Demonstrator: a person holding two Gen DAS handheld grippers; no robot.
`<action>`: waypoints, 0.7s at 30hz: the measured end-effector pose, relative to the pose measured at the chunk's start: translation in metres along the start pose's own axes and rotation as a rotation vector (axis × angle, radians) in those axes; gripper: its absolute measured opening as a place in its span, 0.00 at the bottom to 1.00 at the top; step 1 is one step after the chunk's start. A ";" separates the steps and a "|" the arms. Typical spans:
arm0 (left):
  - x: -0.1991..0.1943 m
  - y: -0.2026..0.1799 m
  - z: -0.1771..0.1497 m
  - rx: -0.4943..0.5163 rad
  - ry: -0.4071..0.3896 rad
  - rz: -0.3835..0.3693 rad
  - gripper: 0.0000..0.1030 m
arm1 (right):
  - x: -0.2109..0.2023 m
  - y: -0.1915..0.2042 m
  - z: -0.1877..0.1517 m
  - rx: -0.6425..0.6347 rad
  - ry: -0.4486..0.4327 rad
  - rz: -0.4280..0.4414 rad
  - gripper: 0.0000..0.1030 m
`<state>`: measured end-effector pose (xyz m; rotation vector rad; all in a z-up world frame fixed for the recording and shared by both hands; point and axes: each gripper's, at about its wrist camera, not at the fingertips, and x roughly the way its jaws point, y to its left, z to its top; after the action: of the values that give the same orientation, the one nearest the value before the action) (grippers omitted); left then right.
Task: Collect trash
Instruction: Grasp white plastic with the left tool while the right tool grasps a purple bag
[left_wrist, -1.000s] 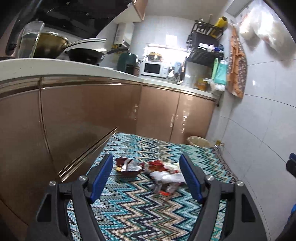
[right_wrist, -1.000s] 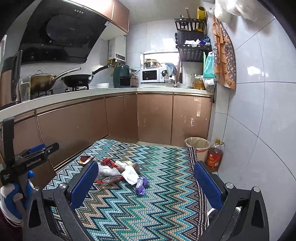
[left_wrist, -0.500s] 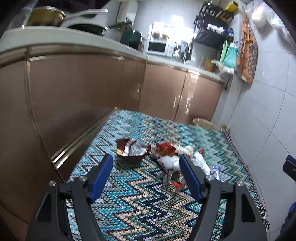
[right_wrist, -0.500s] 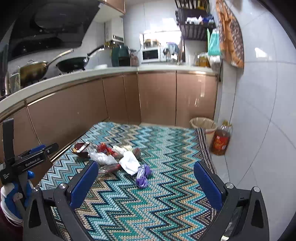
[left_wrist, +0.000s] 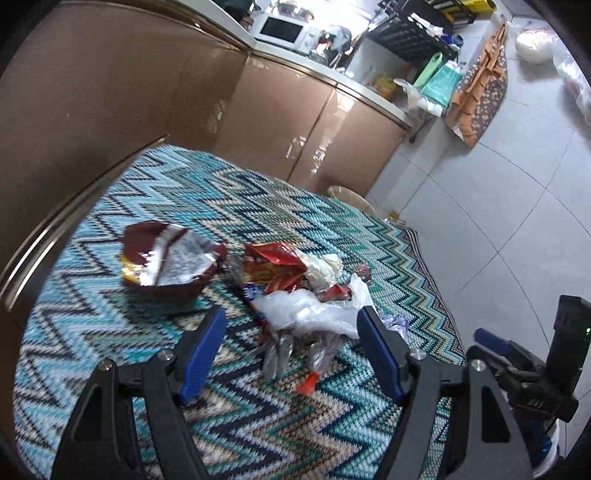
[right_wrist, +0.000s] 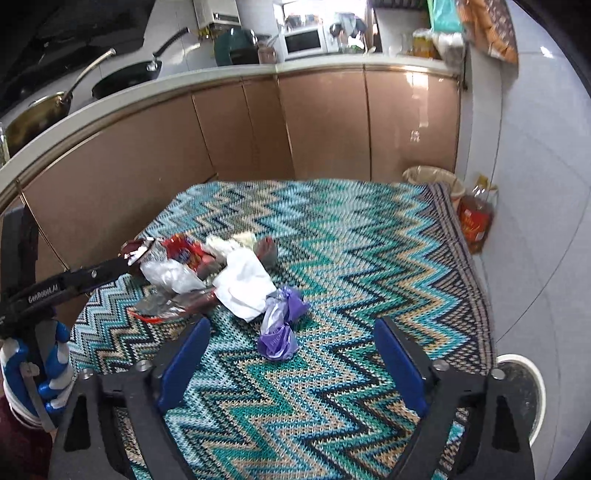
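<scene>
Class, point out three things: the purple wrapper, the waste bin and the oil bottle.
purple wrapper (right_wrist: 280, 325): right wrist view, crumpled middle.
waste bin (right_wrist: 432, 177): right wrist view, bag-lined rim.
oil bottle (right_wrist: 474, 221): right wrist view, its label.

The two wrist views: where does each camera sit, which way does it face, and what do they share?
Left wrist: sits on the left hand-held gripper, facing down at the brown bowl and clear plastic wrappers; its jaws are closing on nothing; the right hand-held gripper shows at right.
Right wrist: sits on the right hand-held gripper, facing the purple bag; jaws closing, empty; the left one shows at left.
Shared: trash pile, zigzag rug, cabinets, waste bin, microwave.
</scene>
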<state>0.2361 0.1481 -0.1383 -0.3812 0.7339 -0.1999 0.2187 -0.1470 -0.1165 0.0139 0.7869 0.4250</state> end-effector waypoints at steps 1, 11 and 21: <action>0.005 0.000 0.001 -0.001 0.007 -0.003 0.62 | 0.007 -0.001 0.000 -0.001 0.014 0.009 0.78; 0.042 0.014 0.003 -0.060 0.079 -0.027 0.42 | 0.046 -0.011 -0.001 0.005 0.092 0.063 0.64; 0.046 0.016 -0.003 -0.069 0.071 -0.080 0.21 | 0.078 -0.009 -0.003 0.015 0.150 0.106 0.50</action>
<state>0.2683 0.1476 -0.1749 -0.4720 0.7972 -0.2652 0.2685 -0.1270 -0.1732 0.0380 0.9401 0.5254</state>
